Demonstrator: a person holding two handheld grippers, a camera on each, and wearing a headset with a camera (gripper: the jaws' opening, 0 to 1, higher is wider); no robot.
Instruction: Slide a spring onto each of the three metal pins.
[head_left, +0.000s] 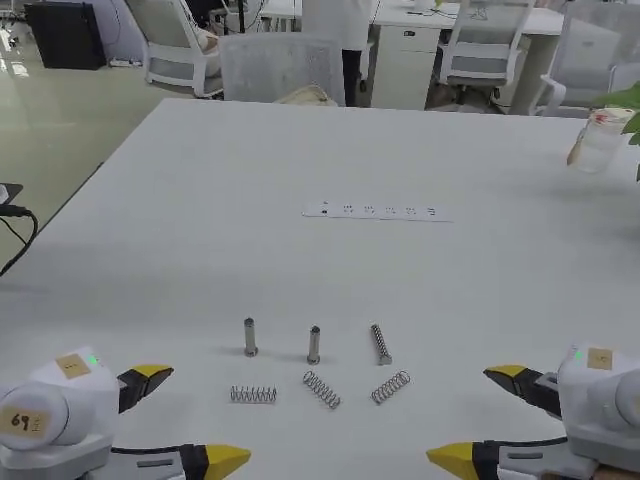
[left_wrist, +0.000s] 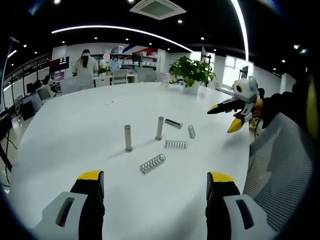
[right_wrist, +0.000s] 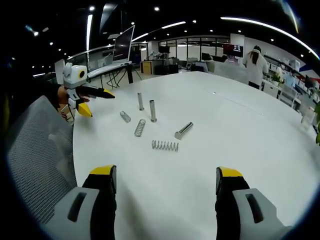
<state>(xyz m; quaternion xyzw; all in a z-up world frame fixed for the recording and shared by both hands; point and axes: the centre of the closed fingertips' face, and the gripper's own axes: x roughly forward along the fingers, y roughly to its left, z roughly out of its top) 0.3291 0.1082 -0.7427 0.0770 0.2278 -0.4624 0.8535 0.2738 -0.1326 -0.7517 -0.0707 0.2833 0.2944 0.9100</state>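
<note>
Two metal pins stand upright on the white table (head_left: 300, 270): the left pin (head_left: 250, 337) (left_wrist: 128, 138) and the middle pin (head_left: 314, 344) (left_wrist: 159, 128). A third pin (head_left: 380, 343) (right_wrist: 183, 130) lies on its side. Three springs lie flat in a row in front of them: the left spring (head_left: 253, 394), the middle spring (head_left: 322, 389) and the right spring (head_left: 391, 387). My left gripper (head_left: 190, 420) (left_wrist: 155, 182) is open and holds nothing, near the front left. My right gripper (head_left: 478, 416) (right_wrist: 166, 175) is open with nothing in it, at the front right.
A flat white power strip (head_left: 375, 210) lies mid-table. A clear container (head_left: 598, 140) and plant leaves sit at the right edge. Office chairs (head_left: 280, 68) line the far edge. A black cable (head_left: 15, 230) hangs off the left side.
</note>
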